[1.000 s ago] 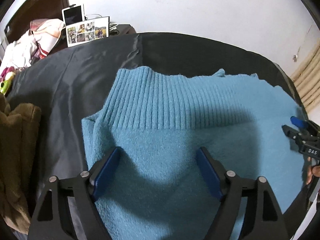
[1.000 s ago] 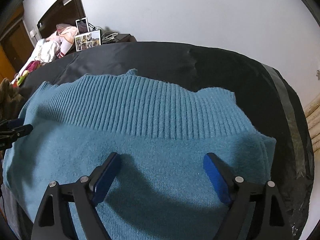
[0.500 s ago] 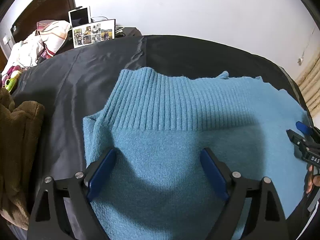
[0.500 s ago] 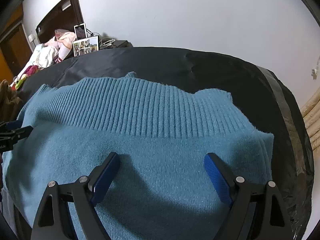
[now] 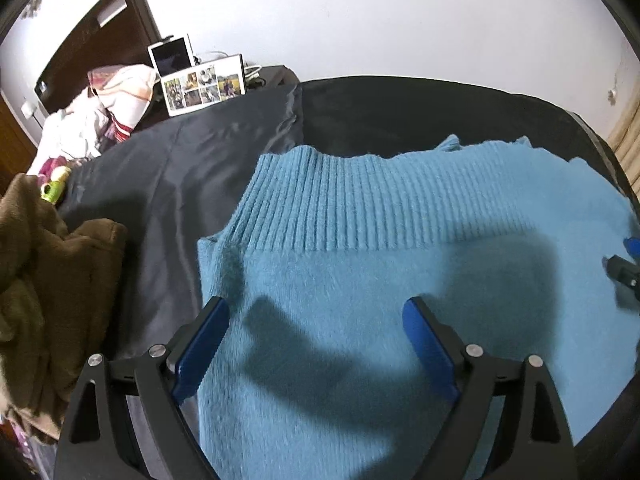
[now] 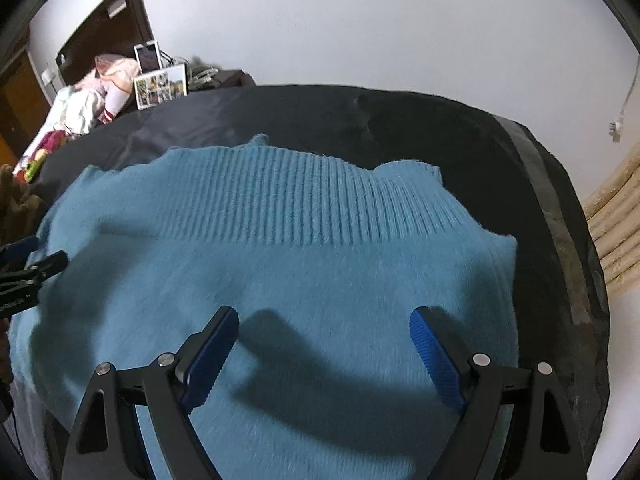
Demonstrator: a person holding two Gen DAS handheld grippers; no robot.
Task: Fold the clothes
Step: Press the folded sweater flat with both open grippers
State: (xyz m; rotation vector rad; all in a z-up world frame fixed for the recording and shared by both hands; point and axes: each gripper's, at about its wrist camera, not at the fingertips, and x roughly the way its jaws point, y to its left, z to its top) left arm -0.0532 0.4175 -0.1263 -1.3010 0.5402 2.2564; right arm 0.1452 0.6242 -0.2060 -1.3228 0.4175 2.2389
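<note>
We see a fuzzy teal-blue knitted sweater lying flat on a round surface covered in dark grey-black cloth, folded into a broad block whose long axis runs from side to side across both views. Its ribbed band lies along the far edge, toward the white wall, with the ribs running front to back; the plain fuzzy part lies on the near side, under our tools. Our left gripper hangs over the sweater's left part with its blue-padded fingers spread wide apart; the left pad sits right at the sweater's left edge, and nothing is pinched between them. Our right gripper hangs over the right part of the sweater, its blue-padded fingers likewise wide apart and clamped on nothing, and both tools cast shadows on the knit. Each camera catches the other tool's tip at the frame's side edge. To the left of the sweater, on the dark cloth, lies a crumpled olive-brown fleece garment. Beyond the surface, by the wall, we see a white-framed photo collage, a white tablet propped behind it, and a heap of pink and white clothes.
</note>
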